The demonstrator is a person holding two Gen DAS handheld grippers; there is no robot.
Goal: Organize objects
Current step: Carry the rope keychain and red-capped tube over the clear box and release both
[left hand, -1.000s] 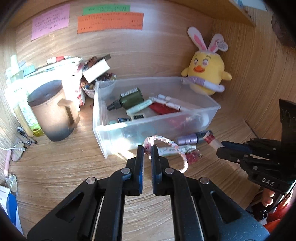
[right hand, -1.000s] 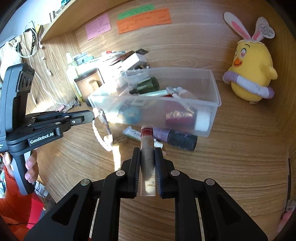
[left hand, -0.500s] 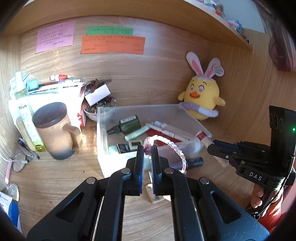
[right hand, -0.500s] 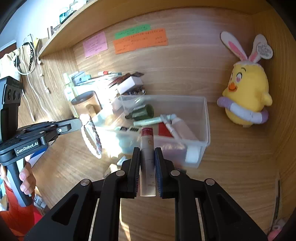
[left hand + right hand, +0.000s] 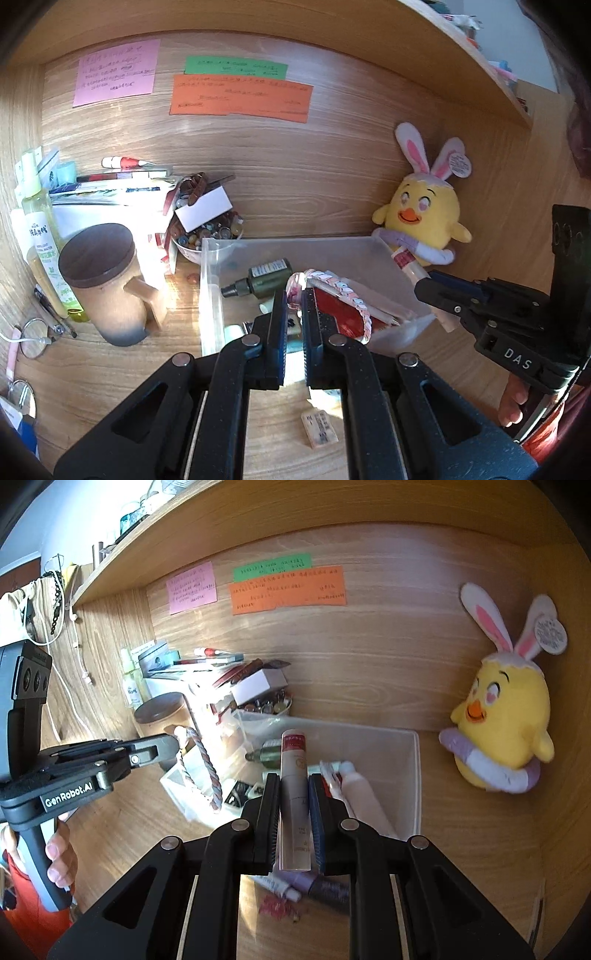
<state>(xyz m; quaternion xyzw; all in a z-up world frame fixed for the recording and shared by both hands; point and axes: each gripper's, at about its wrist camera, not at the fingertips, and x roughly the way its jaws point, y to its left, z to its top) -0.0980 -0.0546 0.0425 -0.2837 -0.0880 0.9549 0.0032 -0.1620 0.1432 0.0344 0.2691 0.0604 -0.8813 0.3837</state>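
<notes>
Left wrist: two grippers; left gripper (image 5: 294, 295) clamps one braided ring (image 5: 341, 291); right gripper (image 5: 294, 781) one tube (image 5: 294, 771).

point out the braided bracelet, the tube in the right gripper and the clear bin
braided bracelet (image 5: 347, 291): left wrist view, on its braided arc
tube (image 5: 294, 775): right wrist view, on its upper body
clear bin (image 5: 413, 775): right wrist view, on its right wall

Braided pink hair loop (image 5: 334, 291) and red-capped tube (image 5: 294, 797) above clear bin (image 5: 415, 775).
</notes>
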